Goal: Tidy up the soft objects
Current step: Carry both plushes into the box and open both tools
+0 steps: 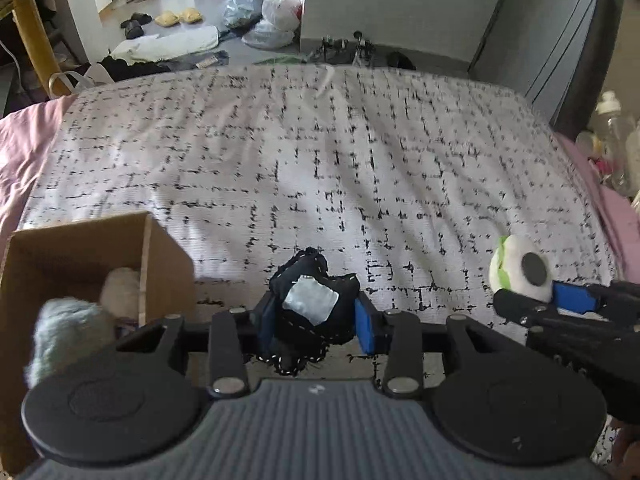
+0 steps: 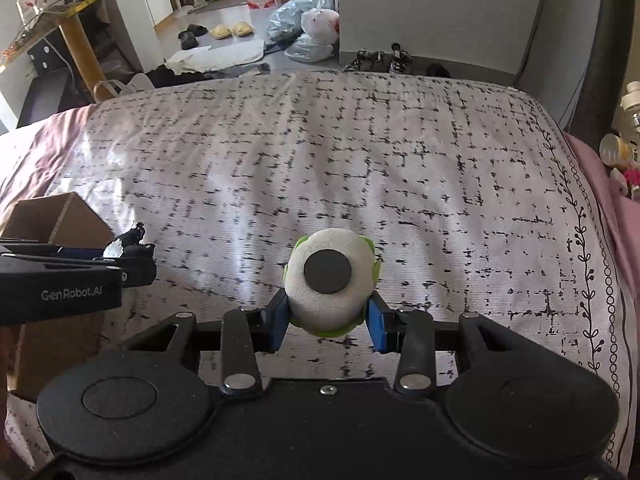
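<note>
My left gripper (image 1: 316,320) is shut on a black stitched soft toy (image 1: 312,300) with a white tag, held above the bed just right of a cardboard box (image 1: 80,248). The box holds a cream plush (image 1: 120,288) and a pale blue fluffy plush (image 1: 68,332). My right gripper (image 2: 328,320) is shut on a white and green plush with a black round eye (image 2: 332,280), held above the bedspread. The right gripper and its plush also show at the right of the left wrist view (image 1: 520,272). The left gripper shows at the left of the right wrist view (image 2: 80,272).
The bed is covered with a white spread with black grid marks (image 1: 320,152) over a pink sheet (image 1: 24,136). Bottles (image 1: 612,128) stand at the bed's right. Plastic bags (image 1: 276,12), slippers and clothes lie on the floor beyond the bed.
</note>
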The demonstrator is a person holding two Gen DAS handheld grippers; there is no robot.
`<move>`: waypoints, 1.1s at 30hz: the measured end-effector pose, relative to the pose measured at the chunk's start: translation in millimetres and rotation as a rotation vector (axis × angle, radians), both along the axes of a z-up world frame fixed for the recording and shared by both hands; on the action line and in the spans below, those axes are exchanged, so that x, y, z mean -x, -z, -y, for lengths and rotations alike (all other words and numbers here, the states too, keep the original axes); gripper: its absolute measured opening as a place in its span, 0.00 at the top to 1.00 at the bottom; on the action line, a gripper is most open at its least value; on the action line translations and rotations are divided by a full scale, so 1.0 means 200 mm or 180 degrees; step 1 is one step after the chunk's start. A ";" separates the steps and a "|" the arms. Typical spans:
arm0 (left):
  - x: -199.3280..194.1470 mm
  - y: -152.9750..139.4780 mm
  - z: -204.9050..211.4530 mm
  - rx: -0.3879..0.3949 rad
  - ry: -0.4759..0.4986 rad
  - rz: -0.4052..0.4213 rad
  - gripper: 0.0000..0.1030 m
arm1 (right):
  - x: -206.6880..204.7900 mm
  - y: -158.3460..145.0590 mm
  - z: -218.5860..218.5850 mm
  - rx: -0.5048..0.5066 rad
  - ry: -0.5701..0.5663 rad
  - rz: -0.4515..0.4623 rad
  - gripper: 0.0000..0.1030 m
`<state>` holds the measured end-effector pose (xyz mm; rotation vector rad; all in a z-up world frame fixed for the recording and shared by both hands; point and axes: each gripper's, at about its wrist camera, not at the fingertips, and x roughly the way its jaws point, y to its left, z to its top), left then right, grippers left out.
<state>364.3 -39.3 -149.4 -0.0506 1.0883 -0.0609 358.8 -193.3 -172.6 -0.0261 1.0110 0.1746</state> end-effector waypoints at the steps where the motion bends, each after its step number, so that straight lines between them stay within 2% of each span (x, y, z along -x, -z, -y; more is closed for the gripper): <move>1: 0.01 -0.01 -0.01 -0.0005 0.0010 0.0006 0.62 | 0.02 -0.02 -0.02 -0.0020 -0.0016 0.0012 0.61; 6: 0.08 -0.12 -0.07 0.0031 0.0029 0.0117 0.62 | 0.08 -0.09 -0.13 -0.0059 -0.0172 0.0100 0.61; 21: 0.29 -0.39 -0.38 0.0010 -0.0242 0.0403 0.62 | 0.22 -0.33 -0.37 -0.0108 -0.0372 0.0361 0.61; 30: 0.42 -0.35 -0.58 -0.0048 -0.0496 0.0319 0.61 | 0.28 -0.42 -0.53 -0.0188 -0.0436 0.0473 0.61; 33: 0.45 -0.31 -0.64 0.0057 -0.0617 0.0232 0.61 | 0.29 -0.42 -0.58 -0.0233 -0.0481 0.0471 0.61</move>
